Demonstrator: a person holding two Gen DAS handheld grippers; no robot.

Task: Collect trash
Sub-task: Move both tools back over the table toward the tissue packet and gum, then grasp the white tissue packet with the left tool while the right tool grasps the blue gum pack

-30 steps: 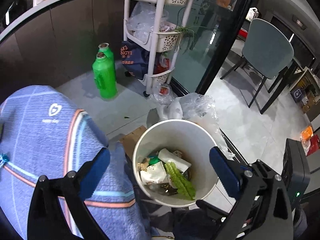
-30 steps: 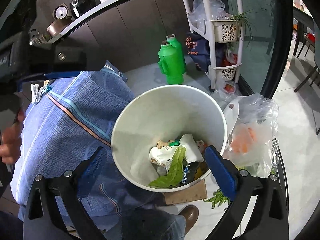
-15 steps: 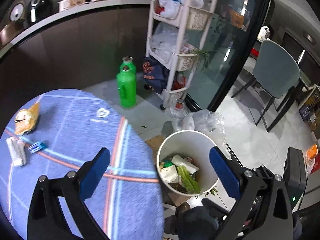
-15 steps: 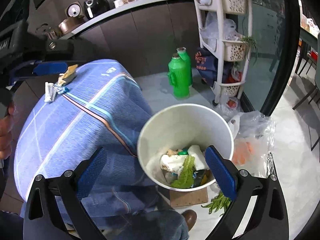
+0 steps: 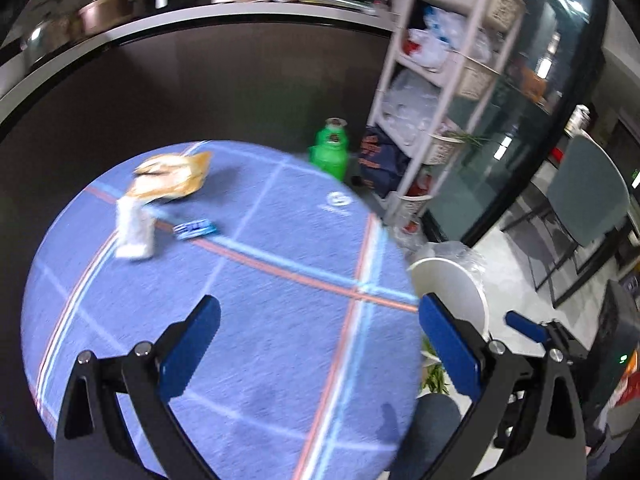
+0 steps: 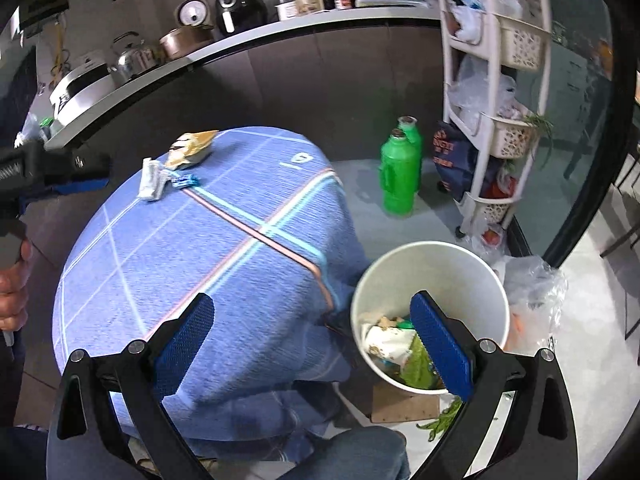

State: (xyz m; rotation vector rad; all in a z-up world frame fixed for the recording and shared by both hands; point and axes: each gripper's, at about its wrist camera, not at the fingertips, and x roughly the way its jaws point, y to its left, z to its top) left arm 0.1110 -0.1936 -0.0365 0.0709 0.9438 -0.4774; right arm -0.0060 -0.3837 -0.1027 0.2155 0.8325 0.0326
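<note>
Your left gripper (image 5: 316, 344) and right gripper (image 6: 312, 340) both gape wide, empty; white waste bin (image 6: 430, 276) under right fingertip, wrappers (image 5: 134, 230) far ahead-left.

On the tabletop (image 6: 224, 264), ahead and left of the right gripper (image 6: 312, 340), three wrappers (image 6: 176, 168) lie close together, perhaps touching. The bin (image 6: 432, 280) stands on the floor just right of the tabletop, trash (image 6: 392, 344) inside, bottles (image 6: 400, 176) beyond it.
</note>
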